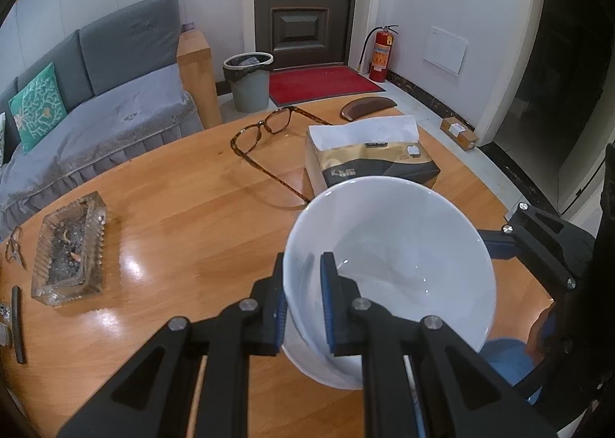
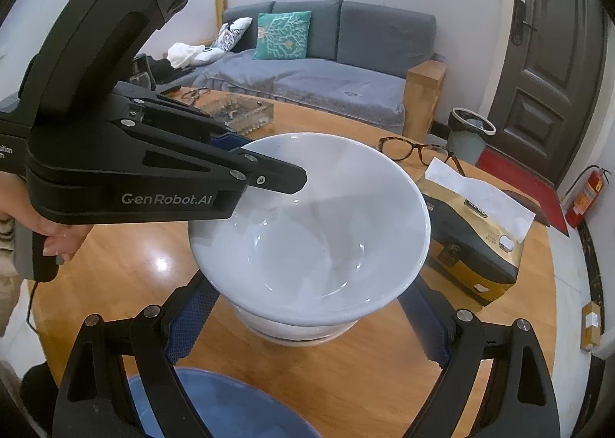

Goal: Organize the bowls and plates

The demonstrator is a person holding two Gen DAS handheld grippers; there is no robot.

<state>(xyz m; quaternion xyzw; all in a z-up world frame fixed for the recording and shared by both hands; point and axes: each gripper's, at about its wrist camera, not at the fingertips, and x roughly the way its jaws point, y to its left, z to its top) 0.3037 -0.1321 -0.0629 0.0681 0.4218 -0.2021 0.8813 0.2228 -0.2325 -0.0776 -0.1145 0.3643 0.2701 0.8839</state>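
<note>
The round wooden table (image 1: 173, 230) takes up most of both views, and the task's things sit at its near side. Largest of these is the white bowl (image 2: 307, 230), tilted, its foot resting in what looks like a second white bowl (image 2: 292, 330) beneath it, of which only a rim and a strip of wall show. The left gripper (image 1: 303, 307) is clamped on the upper bowl's rim, one blue pad inside the wall and one outside, jaws nearly together with only the porcelain between them. The right gripper (image 2: 307, 318) stands wide apart, its two fingers on either side of the stacked bowls and, as far as the right wrist view shows, not pressing on them; whether a pad brushes the lower bowl I cannot tell. At the near edge lies a blue dish (image 2: 215, 403), partly hidden under the right gripper — plate or bowl I cannot say. Off to the side are a tissue pack (image 1: 369, 161), a glass ashtray (image 1: 69, 249) and a pair of glasses (image 1: 265, 145), none of them part of the job. By my reading the task is under way rather than finished: one white bowl is being nested into another but is not yet seated level or released, and the blue dish remains to be placed — no other crockery is in view.
</note>
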